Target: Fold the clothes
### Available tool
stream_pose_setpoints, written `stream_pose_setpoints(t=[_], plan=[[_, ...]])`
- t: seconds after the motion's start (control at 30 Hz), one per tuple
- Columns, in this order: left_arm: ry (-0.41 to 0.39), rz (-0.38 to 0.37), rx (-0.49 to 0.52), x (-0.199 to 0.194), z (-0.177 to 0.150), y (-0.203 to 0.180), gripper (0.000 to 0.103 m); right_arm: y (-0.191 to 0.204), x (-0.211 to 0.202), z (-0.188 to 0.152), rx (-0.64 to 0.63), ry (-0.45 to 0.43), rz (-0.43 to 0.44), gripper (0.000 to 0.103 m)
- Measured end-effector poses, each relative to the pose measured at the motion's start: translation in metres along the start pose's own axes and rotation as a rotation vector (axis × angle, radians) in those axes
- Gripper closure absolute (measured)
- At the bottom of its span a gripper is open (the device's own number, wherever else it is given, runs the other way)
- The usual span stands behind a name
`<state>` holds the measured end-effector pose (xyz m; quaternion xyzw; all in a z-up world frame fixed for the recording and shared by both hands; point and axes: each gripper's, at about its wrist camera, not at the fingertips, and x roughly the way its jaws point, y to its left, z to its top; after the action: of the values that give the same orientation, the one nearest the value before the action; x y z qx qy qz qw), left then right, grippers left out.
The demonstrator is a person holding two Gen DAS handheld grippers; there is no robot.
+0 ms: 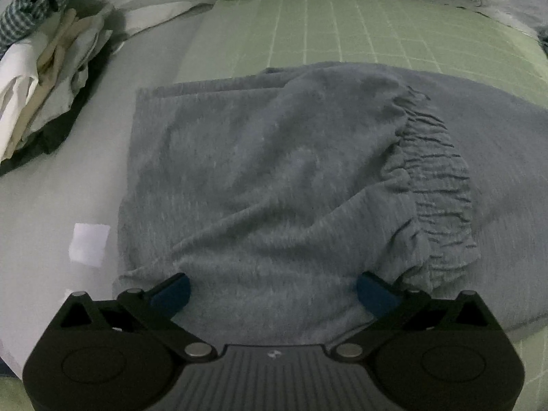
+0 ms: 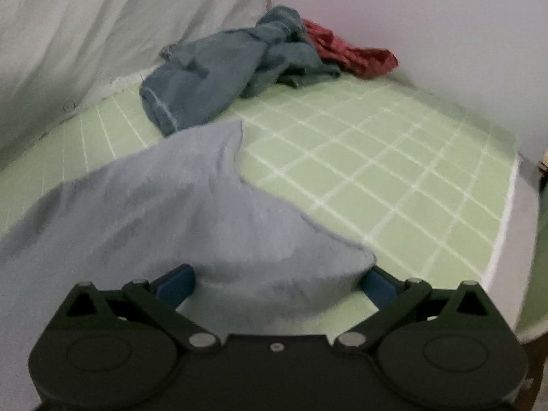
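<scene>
A grey knit garment point(image 1: 274, 171) lies partly folded on the green grid mat point(image 1: 342, 27). Its gathered elastic band point(image 1: 435, 185) runs down the right side. My left gripper point(image 1: 273, 289) points steeply down over the garment's near edge, its jaws wide open. The blue pads point(image 1: 173, 291) stand apart with flat cloth beneath them. In the right wrist view the same grey garment point(image 2: 154, 212) humps up in front of my right gripper point(image 2: 276, 286). That gripper's jaws are spread wide too. The cloth fills the gap between its blue pads point(image 2: 176, 286) without being pinched.
A stack of white, beige and dark clothes point(image 1: 51, 78) sits at the far left on the pale sheet, with a white paper scrap point(image 1: 89, 245) nearer. A heap of blue clothes point(image 2: 212, 75) and a red garment point(image 2: 349, 53) lie in the far corner. The mat's edge point(image 2: 503, 226) drops off at the right.
</scene>
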<state>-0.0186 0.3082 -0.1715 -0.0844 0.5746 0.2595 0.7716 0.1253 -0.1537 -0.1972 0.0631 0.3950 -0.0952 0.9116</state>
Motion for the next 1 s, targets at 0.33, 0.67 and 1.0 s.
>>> stream_pose_setpoints(t=[0.33,0.67,1.0], plan=[[0.036,0.03,0.051,-0.001,0.008,-0.012,0.0,0.03,-0.001,-0.005,-0.088,-0.061,0.084,0.017],[0.031,-0.035,0.015,0.003,0.006,0.001,0.0,0.037,-0.006,0.011,0.029,-0.013,0.185,0.089],[0.006,-0.096,-0.015,0.007,-0.002,0.012,0.0,0.115,-0.062,0.005,-0.169,-0.091,0.388,0.09]])
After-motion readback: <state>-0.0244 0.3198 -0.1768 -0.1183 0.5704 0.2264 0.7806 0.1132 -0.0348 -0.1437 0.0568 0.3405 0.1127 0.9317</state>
